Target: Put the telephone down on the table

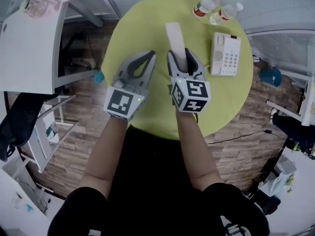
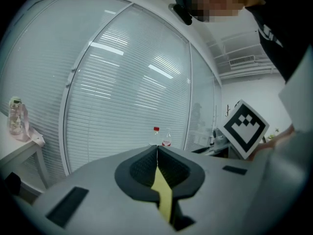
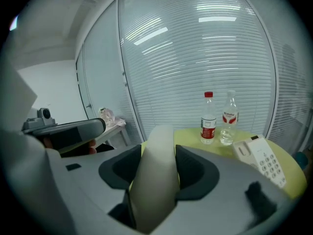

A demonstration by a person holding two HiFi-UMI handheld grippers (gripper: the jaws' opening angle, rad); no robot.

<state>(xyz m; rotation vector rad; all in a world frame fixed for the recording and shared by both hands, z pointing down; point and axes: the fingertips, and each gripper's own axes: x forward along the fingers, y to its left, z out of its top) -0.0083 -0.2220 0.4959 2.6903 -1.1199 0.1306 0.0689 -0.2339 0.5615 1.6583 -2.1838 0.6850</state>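
A cream telephone handset (image 1: pixel 175 38) points away from me over the round yellow-green table (image 1: pixel 142 23). My right gripper (image 1: pixel 183 58) is shut on its near end. In the right gripper view the handset (image 3: pixel 156 175) fills the gap between the dark pads of that gripper (image 3: pixel 159 148). Whether it touches the table I cannot tell. The telephone base (image 1: pixel 225 54) with its keypad lies flat to the right, also in the right gripper view (image 3: pixel 261 160). My left gripper (image 1: pixel 149 55) hovers beside the right one, shut and empty, its tips (image 2: pixel 157 148) meeting.
Two plastic bottles (image 1: pixel 206 4) (image 1: pixel 226 12) stand at the table's far edge beyond the telephone base. A white desk (image 1: pixel 29 43) with a pink bag (image 1: pixel 49 1) stands at the left. A teal object (image 1: pixel 270 76) and cables lie on the wooden floor at the right.
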